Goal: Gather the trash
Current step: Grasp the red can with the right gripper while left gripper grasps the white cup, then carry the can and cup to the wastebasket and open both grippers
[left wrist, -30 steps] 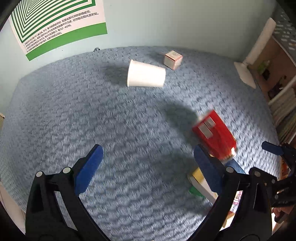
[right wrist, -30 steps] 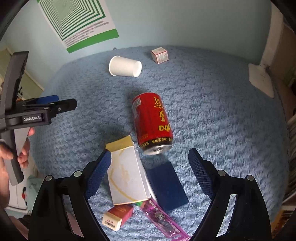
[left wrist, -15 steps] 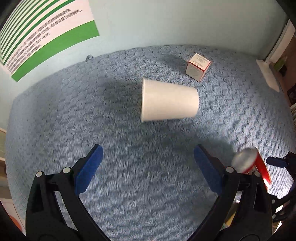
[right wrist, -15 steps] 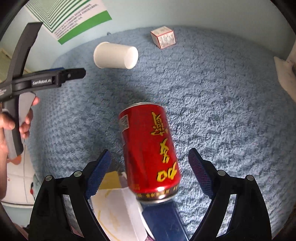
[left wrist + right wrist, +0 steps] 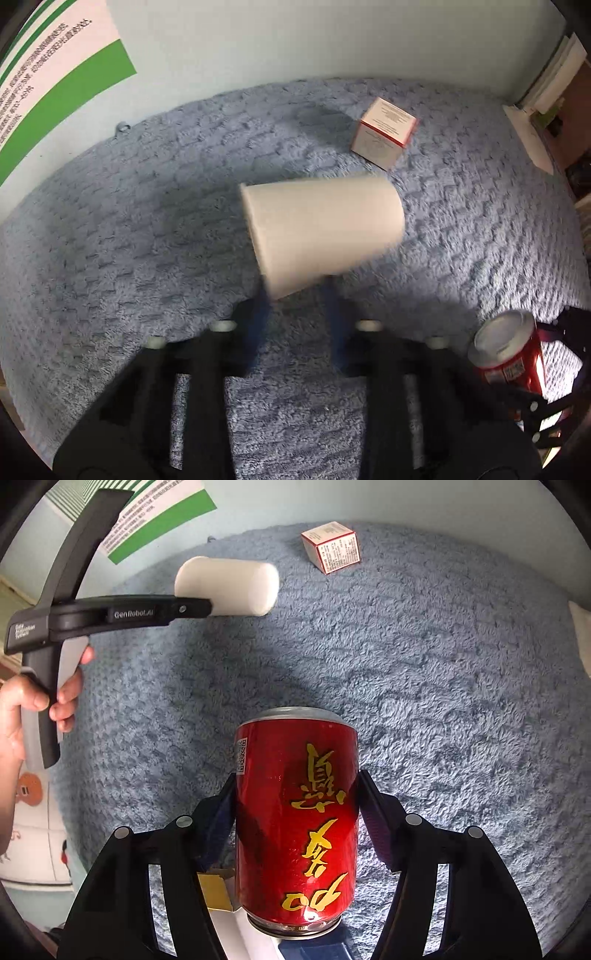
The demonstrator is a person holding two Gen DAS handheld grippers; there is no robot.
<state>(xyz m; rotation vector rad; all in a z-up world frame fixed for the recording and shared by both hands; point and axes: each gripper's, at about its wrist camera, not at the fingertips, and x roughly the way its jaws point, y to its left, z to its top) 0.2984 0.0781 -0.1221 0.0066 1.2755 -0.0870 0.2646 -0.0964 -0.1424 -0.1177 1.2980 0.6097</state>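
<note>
A white paper cup [image 5: 321,229] lies on its side on the blue fleece cover [image 5: 129,240]. My left gripper [image 5: 297,295] is closing, and its blurred blue fingers pinch the cup's near edge by the open rim. In the right wrist view, the left gripper [image 5: 199,607] meets the cup [image 5: 229,585] from the left. A red drink can [image 5: 295,812] with yellow characters lies lengthwise between my right gripper's [image 5: 295,790] jaws. These are closing too, with both pads against the can's sides. The can [image 5: 508,350] also shows at the lower right of the left wrist view.
A small white and red box [image 5: 386,134] sits near the far wall. Under the can's near end lie a yellow and white carton [image 5: 218,890] and a dark blue flat item [image 5: 314,950]. A person's hand [image 5: 22,709] holds the left gripper's handle. Shelves [image 5: 561,110] stand at the right.
The left gripper moved in and down to the cup and its wide jaws closed on the cup's edge. The right gripper sank over the can and its jaws narrowed onto it.
</note>
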